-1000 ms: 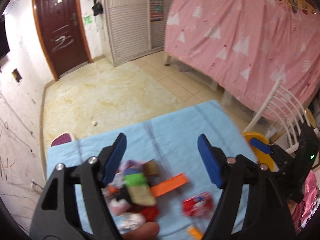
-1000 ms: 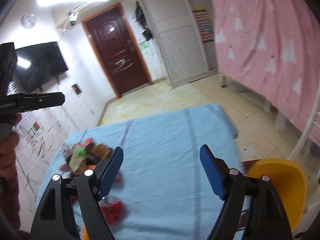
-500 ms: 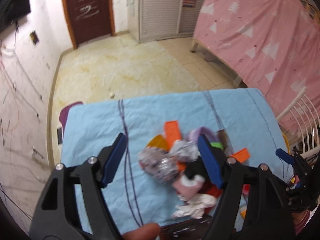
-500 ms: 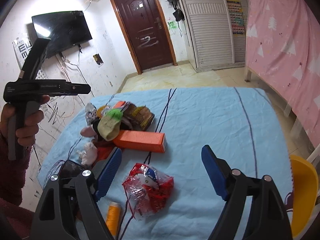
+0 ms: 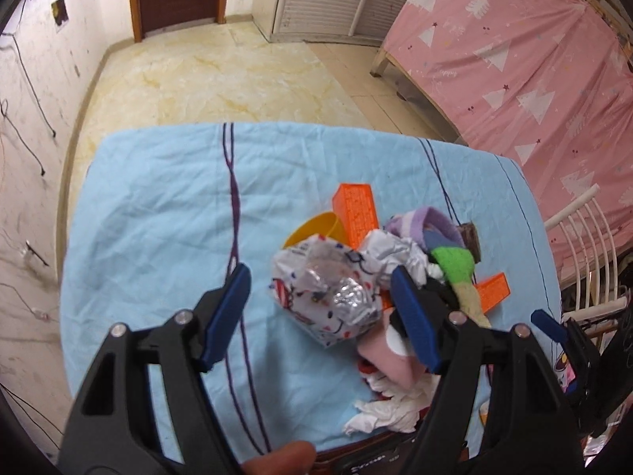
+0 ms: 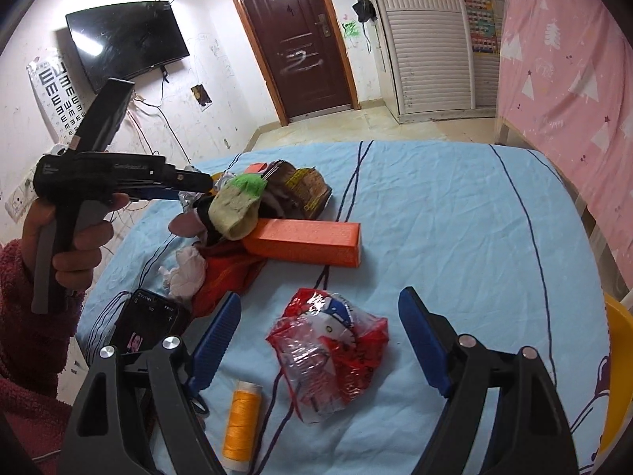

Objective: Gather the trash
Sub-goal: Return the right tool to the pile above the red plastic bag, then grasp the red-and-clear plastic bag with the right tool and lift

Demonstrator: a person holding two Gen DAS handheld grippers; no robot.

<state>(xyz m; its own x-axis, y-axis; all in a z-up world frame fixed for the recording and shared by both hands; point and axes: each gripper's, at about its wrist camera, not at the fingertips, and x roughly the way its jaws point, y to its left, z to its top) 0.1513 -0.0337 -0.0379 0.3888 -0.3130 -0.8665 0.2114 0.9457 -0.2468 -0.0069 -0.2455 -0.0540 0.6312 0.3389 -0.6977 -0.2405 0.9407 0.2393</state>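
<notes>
The bench (image 6: 455,213) is covered in matt, creased light-blue cloth, and on it lie a crumpled wrapper (image 5: 324,293) with a shiny foil inside, a glossy clear-and-red plastic bag (image 6: 328,352), a matt orange cardboard box (image 6: 304,241) and a soft green-tipped sock (image 6: 237,206). Each claw (image 5: 320,312) (image 6: 318,340) looks like matt black plastic with ribbed blue pads (image 6: 215,340) and bright metal rivets. The orange thread spool (image 6: 241,419) looks finely wound and slightly glossy.
</notes>
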